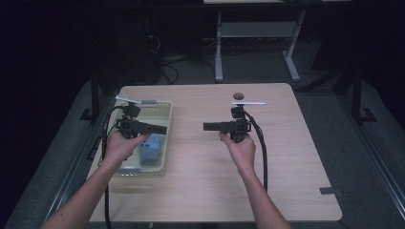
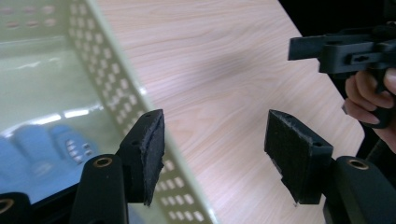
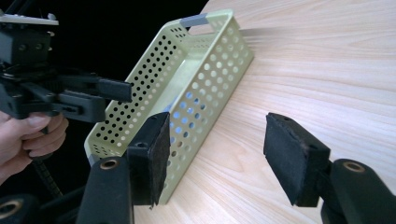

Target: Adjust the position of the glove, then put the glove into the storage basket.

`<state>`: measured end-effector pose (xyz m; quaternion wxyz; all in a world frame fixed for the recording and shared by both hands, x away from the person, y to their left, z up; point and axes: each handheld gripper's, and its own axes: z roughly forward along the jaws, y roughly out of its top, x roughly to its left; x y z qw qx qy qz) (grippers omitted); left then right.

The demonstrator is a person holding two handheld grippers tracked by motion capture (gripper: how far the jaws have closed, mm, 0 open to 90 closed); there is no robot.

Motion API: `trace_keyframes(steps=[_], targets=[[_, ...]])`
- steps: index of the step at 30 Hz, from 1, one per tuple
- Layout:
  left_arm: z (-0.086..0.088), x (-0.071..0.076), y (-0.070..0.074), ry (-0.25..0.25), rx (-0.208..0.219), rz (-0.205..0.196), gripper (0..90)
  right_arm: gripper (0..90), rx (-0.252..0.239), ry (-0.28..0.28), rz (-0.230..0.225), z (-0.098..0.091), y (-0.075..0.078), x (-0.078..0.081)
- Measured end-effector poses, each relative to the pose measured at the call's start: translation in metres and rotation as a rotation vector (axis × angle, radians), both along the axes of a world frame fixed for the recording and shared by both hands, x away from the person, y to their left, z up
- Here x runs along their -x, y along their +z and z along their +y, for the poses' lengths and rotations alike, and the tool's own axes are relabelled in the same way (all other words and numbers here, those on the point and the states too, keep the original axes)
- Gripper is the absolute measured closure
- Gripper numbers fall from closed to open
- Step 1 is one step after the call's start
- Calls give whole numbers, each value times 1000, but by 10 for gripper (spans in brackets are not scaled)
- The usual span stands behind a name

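Both grippers' jaws gape empty, left gripper (image 1: 160,129) over the basket (image 1: 165,107) holding a blue block (image 1: 150,149).

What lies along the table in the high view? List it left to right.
Pale green perforated basket with a blue thing in it, the left gripper over its right part → right gripper over bare table → grey tape piece.

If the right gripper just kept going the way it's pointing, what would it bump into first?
Probably the basket. The right gripper points across the bare table toward its perforated side wall, with nothing visibly between. The left gripper hovers over the basket; whether it sits in that line is unclear.
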<state>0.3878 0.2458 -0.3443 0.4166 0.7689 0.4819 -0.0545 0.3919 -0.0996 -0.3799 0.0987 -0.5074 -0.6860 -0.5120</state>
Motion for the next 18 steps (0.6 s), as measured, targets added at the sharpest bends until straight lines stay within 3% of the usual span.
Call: trace_keyframes(steps=[18], targets=[[-45,4,1,-96,1,-13,356,390,3,-98,10,-64,-12,19]])
